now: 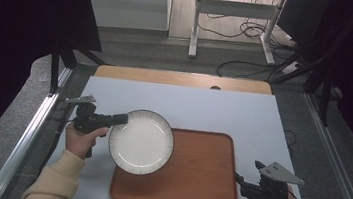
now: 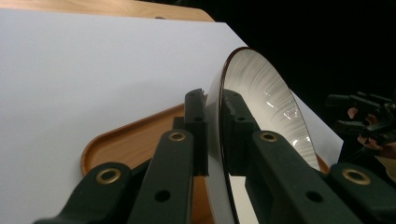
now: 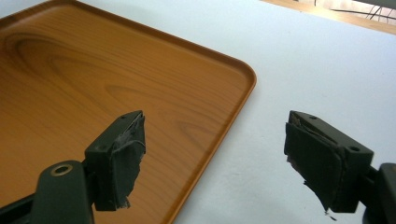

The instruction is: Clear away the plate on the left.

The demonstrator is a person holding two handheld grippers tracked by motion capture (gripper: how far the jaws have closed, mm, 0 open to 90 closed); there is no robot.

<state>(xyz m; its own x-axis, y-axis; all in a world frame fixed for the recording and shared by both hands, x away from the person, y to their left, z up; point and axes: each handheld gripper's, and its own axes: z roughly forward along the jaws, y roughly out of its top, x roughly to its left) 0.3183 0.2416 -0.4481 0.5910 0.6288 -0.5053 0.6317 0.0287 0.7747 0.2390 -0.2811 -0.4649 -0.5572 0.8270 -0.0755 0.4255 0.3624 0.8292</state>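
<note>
A white plate [image 1: 140, 141] with a dark ribbed rim hangs over the left end of the wooden tray [image 1: 200, 182]. My left gripper [image 1: 121, 119] is shut on the plate's left rim. In the left gripper view the plate [image 2: 273, 109] stands edge-on between the two black jaws, whose pads press both faces, and my left gripper [image 2: 214, 100] holds it above the tray [image 2: 130, 140]. My right gripper [image 1: 249, 174] rests at the tray's right edge near the table front. In its own view my right gripper [image 3: 215, 140] stands open with nothing between the pads, above the tray [image 3: 93, 79] corner.
A white table top [image 1: 179, 105] carries the tray, with a wooden strip [image 1: 182, 78] along its far edge. Metal rails [image 1: 30, 128] run down both sides. Cables and a white frame [image 1: 234, 15] lie on the floor beyond.
</note>
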